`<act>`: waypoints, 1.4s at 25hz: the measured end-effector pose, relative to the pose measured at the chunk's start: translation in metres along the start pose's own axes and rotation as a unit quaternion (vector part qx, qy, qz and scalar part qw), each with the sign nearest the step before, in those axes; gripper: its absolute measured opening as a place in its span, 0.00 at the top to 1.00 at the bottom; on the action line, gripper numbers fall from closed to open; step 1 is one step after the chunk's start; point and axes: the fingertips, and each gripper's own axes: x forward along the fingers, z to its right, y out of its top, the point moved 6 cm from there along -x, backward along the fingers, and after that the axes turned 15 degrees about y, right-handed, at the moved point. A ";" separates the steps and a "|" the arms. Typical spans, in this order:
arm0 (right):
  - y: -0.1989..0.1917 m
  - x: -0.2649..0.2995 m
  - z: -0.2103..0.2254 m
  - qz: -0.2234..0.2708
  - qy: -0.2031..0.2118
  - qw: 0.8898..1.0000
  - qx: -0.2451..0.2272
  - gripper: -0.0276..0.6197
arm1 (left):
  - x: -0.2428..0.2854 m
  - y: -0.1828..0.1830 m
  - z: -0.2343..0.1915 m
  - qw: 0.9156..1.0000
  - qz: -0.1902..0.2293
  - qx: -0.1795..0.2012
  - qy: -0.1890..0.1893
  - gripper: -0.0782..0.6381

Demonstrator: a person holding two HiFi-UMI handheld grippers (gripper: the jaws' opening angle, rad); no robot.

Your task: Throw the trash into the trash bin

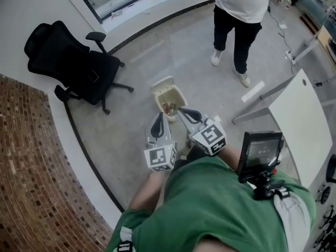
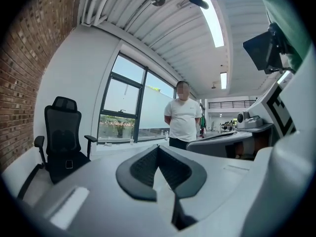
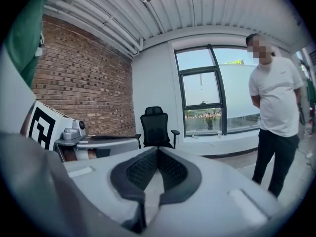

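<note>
A cream trash bin (image 1: 177, 94) stands on the grey floor with its lid tipped back, and some brownish trash (image 1: 167, 108) lies in it. In the head view my left gripper (image 1: 159, 115) hangs just near of the bin, pointing toward it. Its jaws are shut with nothing between them. My right gripper (image 1: 180, 110) is beside it, its tip over the bin's near rim, also shut and empty. In the left gripper view the left gripper (image 2: 159, 147) points level across the room, jaws meeting. The right gripper (image 3: 158, 149) looks the same in its own view. Neither gripper view shows the bin.
A black office chair (image 1: 73, 62) stands left of the bin by a brick wall (image 1: 31, 161). A person (image 1: 239, 14) in a white shirt stands beyond the bin. A white table (image 1: 299, 125) is at the right. A window runs along the far wall.
</note>
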 end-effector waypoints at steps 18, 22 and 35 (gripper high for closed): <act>0.041 -0.123 0.006 0.078 0.043 0.995 -0.053 0.95 | -0.046 0.051 0.105 0.999 0.051 0.013 0.011 0.89; 0.033 -0.144 0.007 0.083 0.043 0.995 -0.042 0.95 | -0.051 0.050 0.123 0.999 0.045 0.010 0.010 0.89; 0.014 -0.198 0.015 0.089 0.023 0.995 -0.031 0.95 | -0.056 0.041 0.170 0.999 0.042 0.018 -0.010 0.89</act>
